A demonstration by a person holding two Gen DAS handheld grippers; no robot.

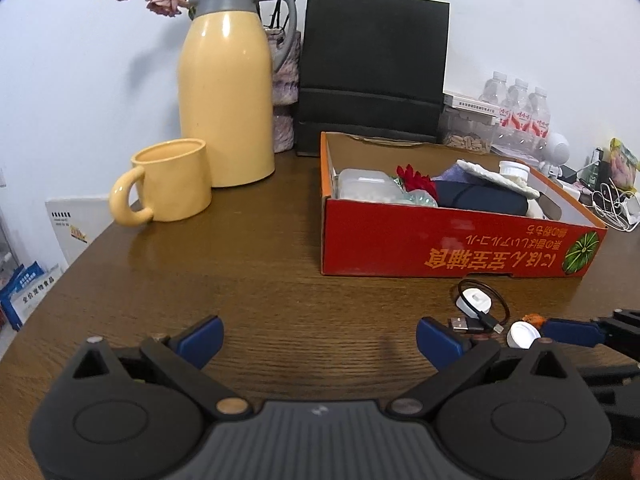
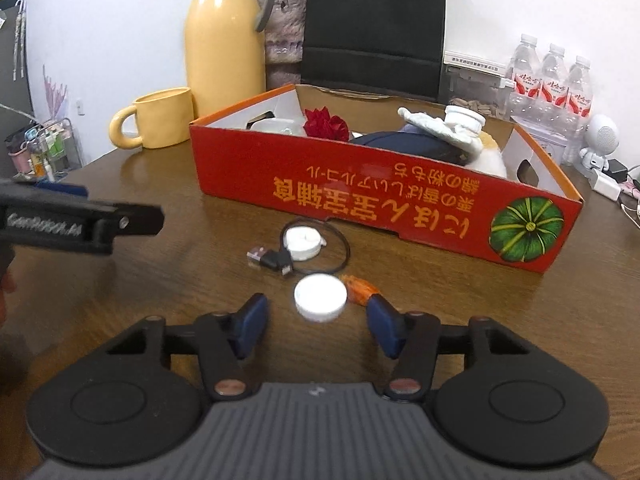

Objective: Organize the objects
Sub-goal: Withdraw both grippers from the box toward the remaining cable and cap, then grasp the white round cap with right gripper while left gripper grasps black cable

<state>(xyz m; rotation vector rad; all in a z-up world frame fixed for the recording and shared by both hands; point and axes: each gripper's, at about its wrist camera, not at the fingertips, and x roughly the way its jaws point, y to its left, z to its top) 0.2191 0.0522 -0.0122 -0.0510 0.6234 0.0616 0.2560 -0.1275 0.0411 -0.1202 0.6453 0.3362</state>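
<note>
Right gripper [image 2: 316, 326] tilts down, jaws apart around white cap [image 2: 320, 298].

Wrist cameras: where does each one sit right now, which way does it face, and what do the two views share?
Left wrist: behind the open left gripper, looking down across the table at the mug, flask and red box; the right gripper enters at right.
Right wrist: behind the right gripper, facing the white cap, cable and box; the left gripper's finger enters at left.
Shared: mug, flask, box, cap, cable.
</note>
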